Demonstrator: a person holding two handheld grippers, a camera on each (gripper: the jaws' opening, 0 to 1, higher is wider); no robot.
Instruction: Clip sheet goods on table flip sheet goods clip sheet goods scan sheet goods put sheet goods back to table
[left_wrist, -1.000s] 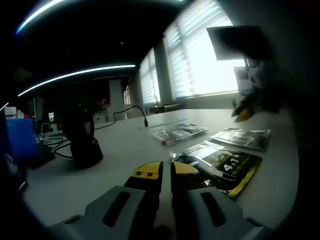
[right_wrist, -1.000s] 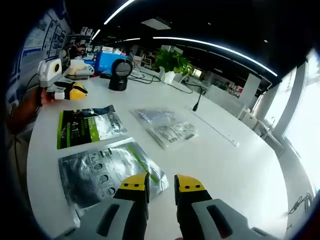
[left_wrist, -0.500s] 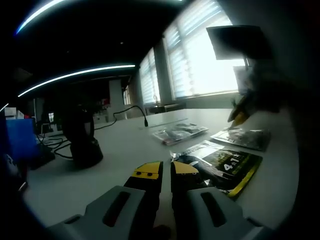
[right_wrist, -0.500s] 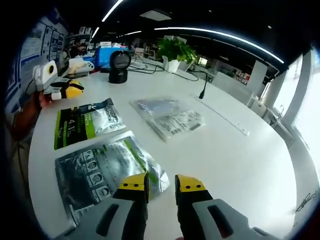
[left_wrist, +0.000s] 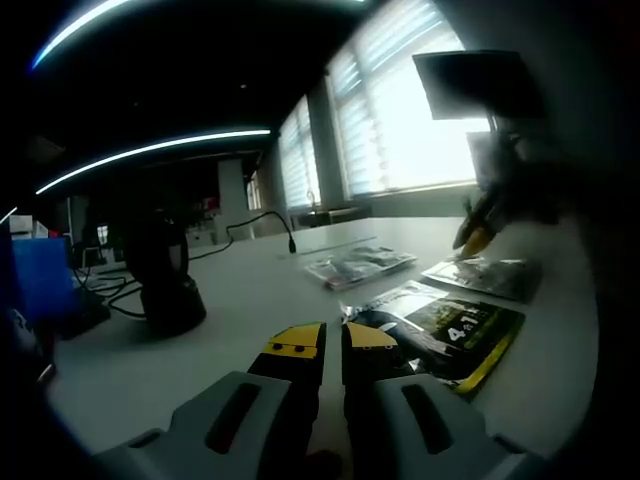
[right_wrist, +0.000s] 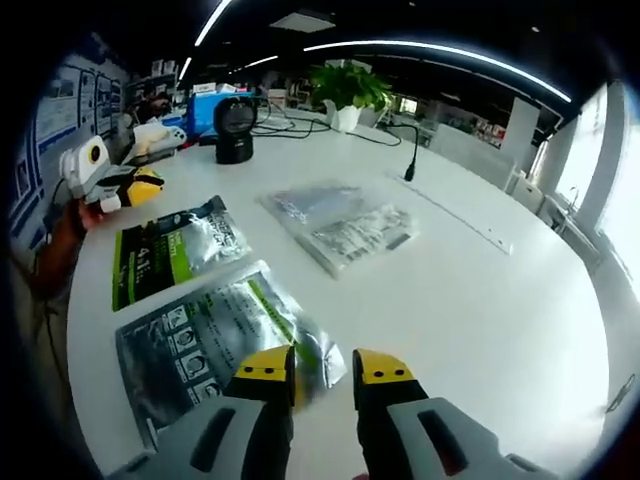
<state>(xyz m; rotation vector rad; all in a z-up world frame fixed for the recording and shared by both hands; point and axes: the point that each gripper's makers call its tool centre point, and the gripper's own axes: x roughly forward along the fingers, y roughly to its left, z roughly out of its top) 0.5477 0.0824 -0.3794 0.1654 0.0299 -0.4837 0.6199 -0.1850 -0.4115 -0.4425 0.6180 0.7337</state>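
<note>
Table (right_wrist: 480, 300) is white and carries three flat pouches in the right gripper view. The silver pouch (right_wrist: 215, 335) with a green stripe lies nearest, its edge just beside the yellow tips of the right gripper (right_wrist: 322, 368). The jaws of this gripper stand a little apart with nothing between them, low above the table. Farther away lies the green pouch (right_wrist: 165, 255) with a silver part, and to its right the clear pouch (right_wrist: 340, 225) with printed lines. The left gripper (right_wrist: 130, 185) comes in from the left side of this view, held by a hand (right_wrist: 70, 215) near the green pouch. Behind it stand a black scanner (right_wrist: 235, 128), a blue box (right_wrist: 215, 100) and a green plant (right_wrist: 350, 90). In the left gripper view the left gripper (left_wrist: 322, 343) has its jaws almost closed, only a thin gap between the yellow tips, and it holds nothing. The green pouch (left_wrist: 455, 335) lies just beside these tips, on their right side. The black scanner (left_wrist: 165, 275) stands on the left.
</note>
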